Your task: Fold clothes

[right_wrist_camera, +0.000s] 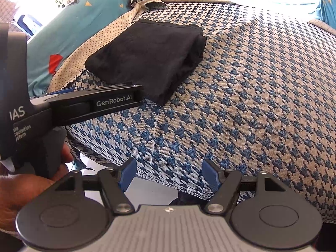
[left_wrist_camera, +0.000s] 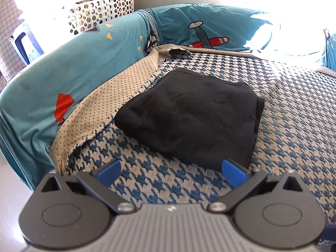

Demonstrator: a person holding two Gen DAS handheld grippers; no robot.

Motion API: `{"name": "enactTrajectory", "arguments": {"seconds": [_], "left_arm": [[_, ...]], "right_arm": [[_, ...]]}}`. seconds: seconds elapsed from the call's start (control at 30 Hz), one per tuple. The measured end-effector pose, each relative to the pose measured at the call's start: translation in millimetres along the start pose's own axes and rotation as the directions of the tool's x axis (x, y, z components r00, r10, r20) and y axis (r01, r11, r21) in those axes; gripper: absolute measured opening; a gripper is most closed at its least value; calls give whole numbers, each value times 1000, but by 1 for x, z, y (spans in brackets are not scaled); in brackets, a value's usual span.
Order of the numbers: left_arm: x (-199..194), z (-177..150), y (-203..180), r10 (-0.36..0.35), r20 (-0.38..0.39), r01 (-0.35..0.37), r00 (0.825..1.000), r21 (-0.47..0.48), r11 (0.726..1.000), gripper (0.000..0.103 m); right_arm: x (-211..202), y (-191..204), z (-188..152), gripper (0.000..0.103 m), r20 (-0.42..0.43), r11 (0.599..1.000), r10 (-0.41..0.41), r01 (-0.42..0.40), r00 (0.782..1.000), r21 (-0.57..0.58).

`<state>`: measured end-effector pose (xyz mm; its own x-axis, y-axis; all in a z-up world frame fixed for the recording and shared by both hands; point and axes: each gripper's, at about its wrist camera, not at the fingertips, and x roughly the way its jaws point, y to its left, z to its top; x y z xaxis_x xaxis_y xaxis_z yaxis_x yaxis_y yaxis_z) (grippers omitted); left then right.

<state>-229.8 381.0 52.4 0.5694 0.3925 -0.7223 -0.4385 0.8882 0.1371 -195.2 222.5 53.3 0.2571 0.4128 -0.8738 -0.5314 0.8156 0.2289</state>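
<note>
A black garment (left_wrist_camera: 184,117) lies folded into a thick rectangle on the blue-and-cream houndstooth cover (left_wrist_camera: 289,130). My left gripper (left_wrist_camera: 171,172) hovers just short of its near edge, open, with only patterned cover between the blue pads; the right pad (left_wrist_camera: 233,171) sits close to the garment's near corner. In the right wrist view the same black garment (right_wrist_camera: 147,56) lies further off to the upper left. My right gripper (right_wrist_camera: 169,174) is open over the front edge of the houndstooth cover (right_wrist_camera: 252,105), holding nothing.
The left tool's black casing (right_wrist_camera: 84,107) crosses the right wrist view, held by a hand (right_wrist_camera: 31,187). The cover's beige dotted underside (left_wrist_camera: 100,103) is flipped up left of the garment. Teal aeroplane-print bedding (left_wrist_camera: 63,67) rings the back and left. A white perforated basket (left_wrist_camera: 100,10) stands behind.
</note>
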Motion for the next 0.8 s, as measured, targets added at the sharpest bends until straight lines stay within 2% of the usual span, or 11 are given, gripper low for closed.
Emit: {"name": "enactTrajectory", "arguments": {"seconds": [0.8], "left_arm": [[1, 0, 0, 3, -7, -3, 1000, 2, 1000, 103]], "right_arm": [[0, -1, 3, 69, 12, 1000, -8, 8, 1000, -2]]}}
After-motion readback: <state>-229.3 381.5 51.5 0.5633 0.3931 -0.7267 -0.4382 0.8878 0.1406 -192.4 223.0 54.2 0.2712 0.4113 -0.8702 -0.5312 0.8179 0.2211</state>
